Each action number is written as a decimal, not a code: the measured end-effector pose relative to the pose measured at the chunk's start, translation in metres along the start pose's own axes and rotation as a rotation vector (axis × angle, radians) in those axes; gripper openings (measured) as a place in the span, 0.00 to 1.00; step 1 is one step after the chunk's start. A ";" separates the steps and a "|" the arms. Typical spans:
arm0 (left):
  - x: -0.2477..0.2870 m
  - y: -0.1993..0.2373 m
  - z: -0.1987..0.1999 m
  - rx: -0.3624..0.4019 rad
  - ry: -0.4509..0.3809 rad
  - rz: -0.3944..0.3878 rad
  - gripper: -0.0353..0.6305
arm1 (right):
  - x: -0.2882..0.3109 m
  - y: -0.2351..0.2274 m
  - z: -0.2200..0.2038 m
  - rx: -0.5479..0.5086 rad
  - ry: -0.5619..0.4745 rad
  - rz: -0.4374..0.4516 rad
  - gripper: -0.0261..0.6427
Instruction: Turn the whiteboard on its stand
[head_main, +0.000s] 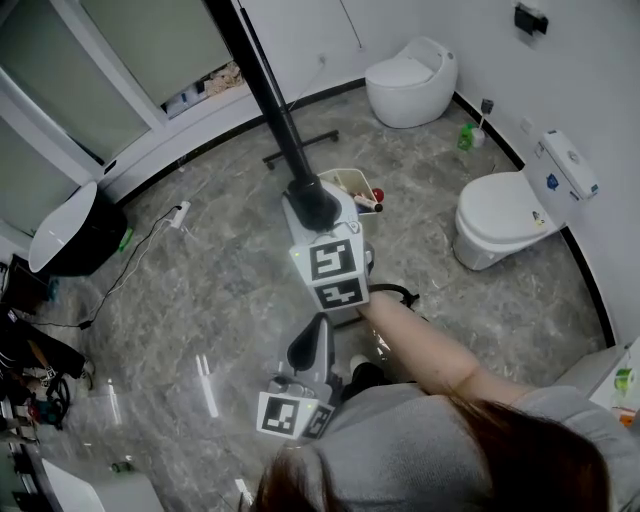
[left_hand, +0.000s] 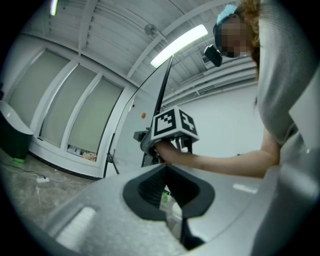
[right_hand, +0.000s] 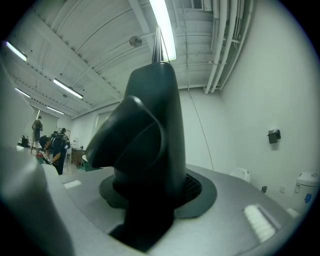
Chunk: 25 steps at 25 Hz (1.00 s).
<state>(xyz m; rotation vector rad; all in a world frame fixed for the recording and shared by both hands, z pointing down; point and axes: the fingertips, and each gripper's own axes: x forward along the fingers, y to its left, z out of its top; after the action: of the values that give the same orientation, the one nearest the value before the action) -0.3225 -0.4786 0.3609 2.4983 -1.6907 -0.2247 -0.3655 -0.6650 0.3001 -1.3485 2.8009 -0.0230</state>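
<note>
Head view: right gripper (head_main: 318, 215) points up, its jaws at the knobbed lower end of a black post (head_main: 262, 85). The post runs straight on from the jaw tips, up and away, long axis in line with the gripper. Left gripper (head_main: 310, 340) sits behind and below the right one, close to the body, off the post. No whiteboard face shows in any view; the post is probably part of its stand or frame.

Left gripper view: jaws apart in a narrow V, nothing between them. The post (left_hand: 162, 90) rises ahead, beyond the right gripper.

Right gripper view: jaws roughly half open, the dark post end (right_hand: 150, 150) fills the gap and the pads seem to be against it, so it looks gripped. The right gripper is the nearer one; the turn likely goes through it.
</note>
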 end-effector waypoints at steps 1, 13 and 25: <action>-0.002 -0.002 -0.001 -0.009 0.002 0.004 0.05 | -0.004 0.001 0.001 0.000 0.000 0.001 0.30; -0.020 -0.068 -0.021 -0.013 0.027 0.002 0.05 | -0.059 -0.010 0.005 0.001 -0.003 0.023 0.30; -0.047 -0.117 -0.040 -0.029 0.059 0.035 0.05 | -0.105 -0.023 0.008 0.002 -0.005 0.023 0.28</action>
<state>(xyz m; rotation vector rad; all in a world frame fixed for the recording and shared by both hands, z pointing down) -0.2259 -0.3910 0.3820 2.4280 -1.6940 -0.1700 -0.2816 -0.5972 0.2948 -1.3137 2.8113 -0.0214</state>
